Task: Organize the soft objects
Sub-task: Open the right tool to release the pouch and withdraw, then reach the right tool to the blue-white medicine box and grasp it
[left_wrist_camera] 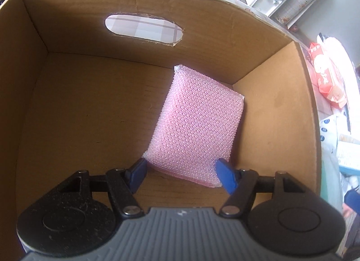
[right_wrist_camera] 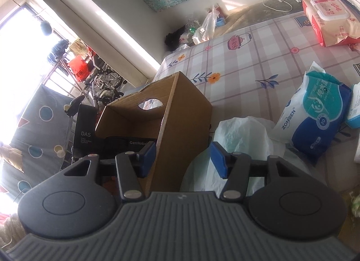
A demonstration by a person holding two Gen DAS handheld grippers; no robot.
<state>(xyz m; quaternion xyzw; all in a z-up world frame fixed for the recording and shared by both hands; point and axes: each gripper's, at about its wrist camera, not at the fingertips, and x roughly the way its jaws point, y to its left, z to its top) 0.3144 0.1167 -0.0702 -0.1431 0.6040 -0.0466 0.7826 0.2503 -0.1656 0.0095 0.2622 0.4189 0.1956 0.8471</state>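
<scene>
1. Hanging steeply over the cardboard box (left_wrist_camera: 67,108), the left tongs (left_wrist_camera: 180,171) straddle the near end of the pink sponge (left_wrist_camera: 193,123), which lies on the box floor towards the right wall.
2. Its blue pads sit at the sponge's two near corners, one on each side; the jaws are about half open, and I cannot tell whether the pads press the mesh or merely flank it.
3. The sponge's long axis runs away from the tongs, from the near edge up towards the far wall with the oval handle hole (left_wrist_camera: 144,28), leaning slightly right to left. The jaws therefore close across its short width, the easy way to grip or release it.
4. The right tongs (right_wrist_camera: 182,157) are also about half open and hold nothing. They hover outside the box, above its near right wall, with a pale plastic bag (right_wrist_camera: 240,139) just beyond.
5. Still out on the checked surface (right_wrist_camera: 247,58) are a blue wet-wipe pack (right_wrist_camera: 315,114) to the right and a red wipe pack (right_wrist_camera: 328,18) far right; the right hand is judged nearer to both.
</scene>
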